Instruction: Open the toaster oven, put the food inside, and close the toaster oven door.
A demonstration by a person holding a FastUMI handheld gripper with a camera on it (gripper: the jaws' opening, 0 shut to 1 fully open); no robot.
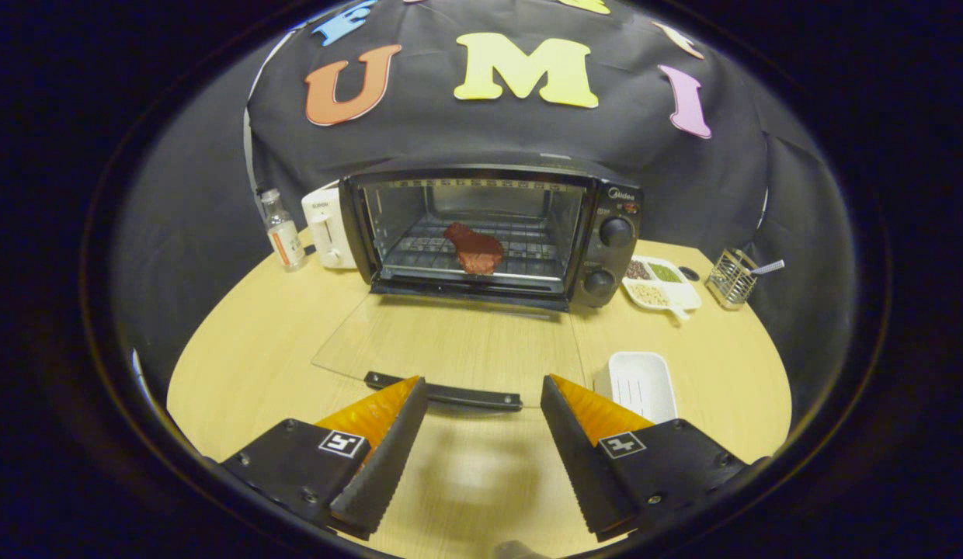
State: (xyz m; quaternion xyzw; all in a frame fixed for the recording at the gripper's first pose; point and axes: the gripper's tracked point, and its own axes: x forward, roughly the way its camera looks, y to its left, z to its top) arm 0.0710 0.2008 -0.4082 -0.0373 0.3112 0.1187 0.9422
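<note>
A black toaster oven point(606, 233) stands at the back of the round wooden table point(248, 365). Its glass door point(450, 341) lies folded down flat toward me, and the door's black handle point(443, 392) sits just ahead of my fingertips. A reddish-brown piece of food point(474, 248) rests on the wire rack inside the oven. My gripper point(483, 388) is open, with nothing between its orange-and-black fingers point(380, 435), just short of the handle.
An empty white tray point(641, 384) lies beside the right finger. Left of the oven stand a white toaster point(326, 229) and a small clear bottle point(283, 233). To the right are a divided dish of grains point(658, 283) and a wire holder point(731, 278).
</note>
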